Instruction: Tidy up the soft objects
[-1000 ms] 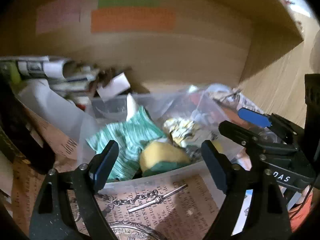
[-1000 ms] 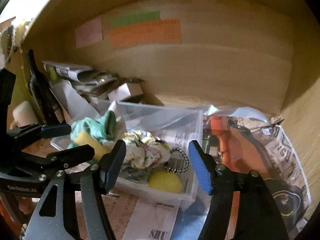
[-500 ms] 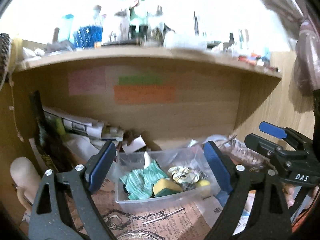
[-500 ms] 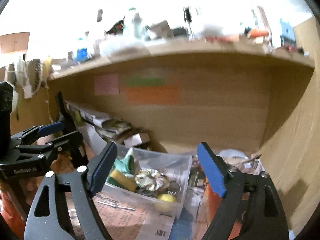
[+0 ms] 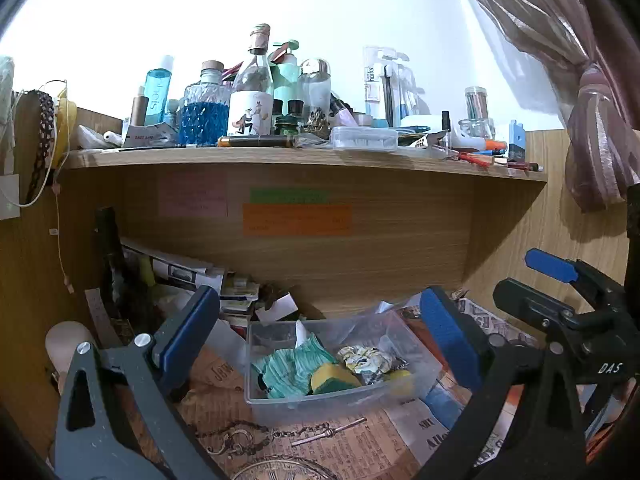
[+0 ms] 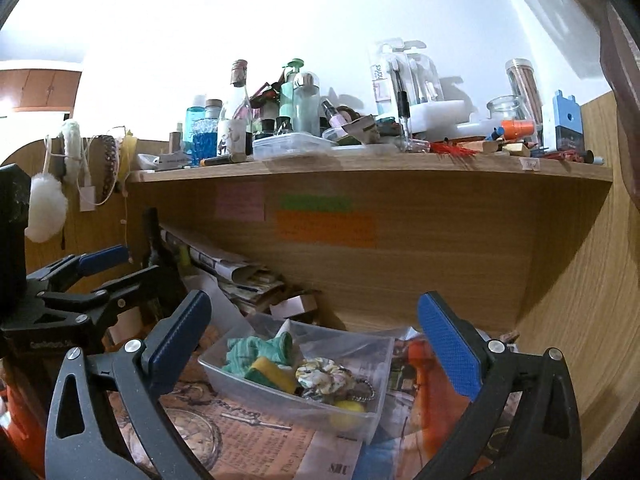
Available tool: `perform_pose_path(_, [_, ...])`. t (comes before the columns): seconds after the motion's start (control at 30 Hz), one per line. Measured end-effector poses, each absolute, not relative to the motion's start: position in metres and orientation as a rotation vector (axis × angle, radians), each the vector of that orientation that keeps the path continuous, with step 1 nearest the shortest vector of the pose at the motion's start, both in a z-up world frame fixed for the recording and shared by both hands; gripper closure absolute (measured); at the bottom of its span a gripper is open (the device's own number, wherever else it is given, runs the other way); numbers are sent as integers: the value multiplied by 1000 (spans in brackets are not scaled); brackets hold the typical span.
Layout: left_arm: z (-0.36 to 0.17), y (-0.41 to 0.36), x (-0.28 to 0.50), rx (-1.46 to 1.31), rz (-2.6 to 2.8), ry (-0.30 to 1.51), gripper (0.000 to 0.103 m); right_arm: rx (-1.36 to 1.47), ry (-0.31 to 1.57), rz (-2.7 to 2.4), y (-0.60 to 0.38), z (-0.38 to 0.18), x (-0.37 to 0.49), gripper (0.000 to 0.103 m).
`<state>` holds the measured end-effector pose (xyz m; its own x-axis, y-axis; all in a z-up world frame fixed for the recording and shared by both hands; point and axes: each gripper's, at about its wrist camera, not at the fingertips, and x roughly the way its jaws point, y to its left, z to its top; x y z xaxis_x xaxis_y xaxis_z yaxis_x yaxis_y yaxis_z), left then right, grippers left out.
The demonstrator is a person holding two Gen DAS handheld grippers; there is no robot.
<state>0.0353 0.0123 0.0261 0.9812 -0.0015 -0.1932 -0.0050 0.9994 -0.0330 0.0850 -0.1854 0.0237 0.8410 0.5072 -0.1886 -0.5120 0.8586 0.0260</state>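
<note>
A clear plastic box (image 5: 280,402) (image 6: 256,392) sits on newspaper in a wooden desk nook. Inside lie a green striped cloth (image 5: 290,368) (image 6: 256,350), a yellow-green sponge (image 5: 330,379) (image 6: 272,372), a floral scrunchie (image 5: 366,362) (image 6: 322,378) and a yellow ball (image 6: 346,414). My left gripper (image 5: 320,332) is open and empty, back from the box. My right gripper (image 6: 316,328) is open and empty too, to the right of the left one; it shows in the left wrist view (image 5: 560,300).
A wooden shelf (image 5: 304,158) (image 6: 360,168) overhead carries several bottles and jars. Folded newspapers (image 5: 176,272) and a dark bottle (image 5: 114,264) stand at the back left. A chain with a key (image 5: 304,434) lies in front of the box. A curtain (image 5: 596,128) hangs at right.
Both grippers have pulled back and up from the box, so the shelf and wall above came into view. Both stayed open. The box's contents have not moved.
</note>
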Motion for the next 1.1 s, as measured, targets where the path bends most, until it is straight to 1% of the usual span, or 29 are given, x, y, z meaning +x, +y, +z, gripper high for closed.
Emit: perform_pose_path(1.1, [21,12,38,-27,-16,204,0,-12,200,534,-190,23,83,0])
